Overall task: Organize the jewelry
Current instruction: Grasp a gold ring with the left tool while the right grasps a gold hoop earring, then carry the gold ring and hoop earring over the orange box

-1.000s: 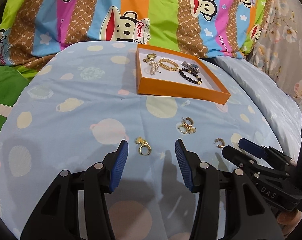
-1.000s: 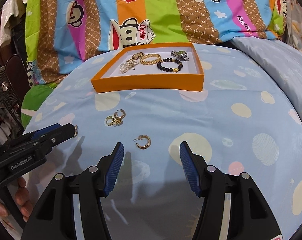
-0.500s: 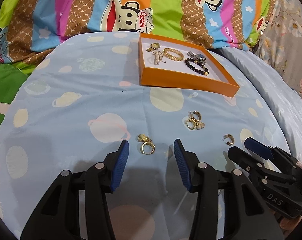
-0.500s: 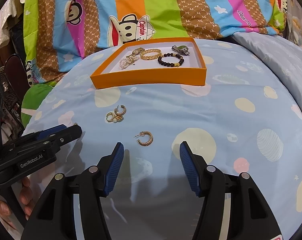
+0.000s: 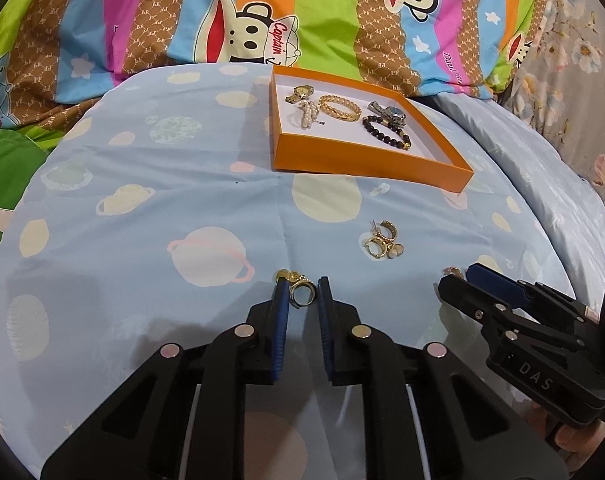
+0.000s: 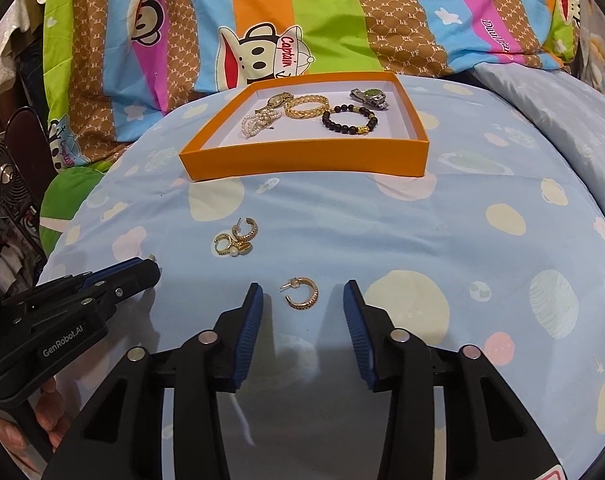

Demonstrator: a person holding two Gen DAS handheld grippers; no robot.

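My left gripper (image 5: 302,294) is shut on a gold earring (image 5: 301,295) that rests on the blue sheet. My right gripper (image 6: 302,300) is open, its fingers either side of a gold hoop earring (image 6: 302,293) lying on the sheet. A small cluster of gold earrings (image 6: 235,238) lies further ahead; it also shows in the left wrist view (image 5: 383,240). An orange tray (image 6: 302,160) at the back holds a beaded bracelet (image 6: 348,120), a gold bracelet (image 6: 306,106), a pearl piece (image 6: 256,124) and watches. The tray also shows in the left wrist view (image 5: 366,166).
The blue planet-print sheet (image 6: 442,232) covers a rounded cushion that drops off at both sides. A striped monkey-print blanket (image 6: 302,20) lies behind the tray. A small fan (image 6: 6,184) stands at the far left. The right gripper also shows in the left wrist view (image 5: 474,280).
My left gripper has moved forward and closed on the gold earring. My right gripper has moved forward so the hoop earring now lies between its open fingers.
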